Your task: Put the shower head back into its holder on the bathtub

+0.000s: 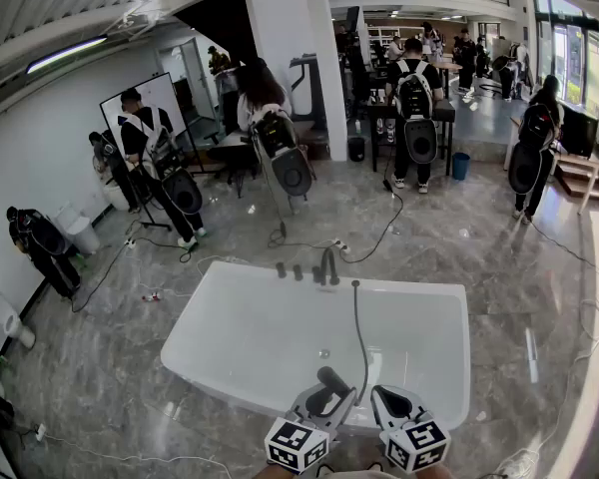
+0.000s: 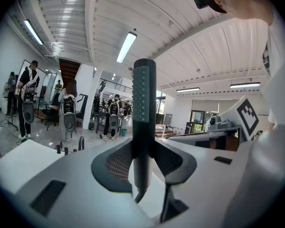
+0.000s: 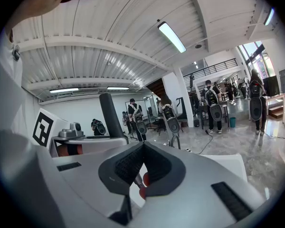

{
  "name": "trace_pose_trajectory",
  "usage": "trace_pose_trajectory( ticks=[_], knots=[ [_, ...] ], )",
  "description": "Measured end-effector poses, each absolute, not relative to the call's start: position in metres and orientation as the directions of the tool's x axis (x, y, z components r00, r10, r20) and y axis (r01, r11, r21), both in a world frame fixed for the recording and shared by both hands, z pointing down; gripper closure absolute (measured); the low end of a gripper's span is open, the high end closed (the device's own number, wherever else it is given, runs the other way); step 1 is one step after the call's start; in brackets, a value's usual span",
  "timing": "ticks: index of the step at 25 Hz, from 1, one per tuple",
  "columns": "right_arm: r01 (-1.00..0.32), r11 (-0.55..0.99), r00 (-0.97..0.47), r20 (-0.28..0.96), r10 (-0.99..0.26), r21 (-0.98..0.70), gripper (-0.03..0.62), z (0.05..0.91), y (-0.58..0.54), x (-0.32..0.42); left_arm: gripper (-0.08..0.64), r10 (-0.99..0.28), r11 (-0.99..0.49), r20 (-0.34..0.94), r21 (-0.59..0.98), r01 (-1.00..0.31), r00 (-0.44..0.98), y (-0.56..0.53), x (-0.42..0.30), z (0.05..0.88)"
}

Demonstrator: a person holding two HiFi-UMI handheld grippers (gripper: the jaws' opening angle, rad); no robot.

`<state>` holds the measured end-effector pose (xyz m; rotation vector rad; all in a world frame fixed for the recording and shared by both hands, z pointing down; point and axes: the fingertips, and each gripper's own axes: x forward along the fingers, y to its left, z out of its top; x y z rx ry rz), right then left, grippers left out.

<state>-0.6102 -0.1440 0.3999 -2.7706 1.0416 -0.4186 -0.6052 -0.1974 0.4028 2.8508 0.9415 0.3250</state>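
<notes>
**Shower head in hand, not yet docked.**

My left gripper is clamped on the lower handle of the dark grey, stick-shaped shower head, which stands upright between its pads. My right gripper, beside it, is closed on nothing. The dark fittings, presumably including the holder, lie ahead of both, across the white bathtub. I judge the head rigid, light and smooth, so liable to twist. The trailing dark hose will tug. Grip low on the handle, clear of the spray face.
</notes>
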Motion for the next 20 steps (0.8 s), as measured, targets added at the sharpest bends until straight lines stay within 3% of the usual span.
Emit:
trace_pose_trajectory(
  ticks=[20],
  knots=[
    [-0.638,-0.719,0.703,0.172,-0.69,-0.274,0.577,0.4,-0.147,-0.619,0.428,0.598,-0.799,0.145,0.189,0.571,0.788,-0.198,-0.607,0.399]
  ],
)
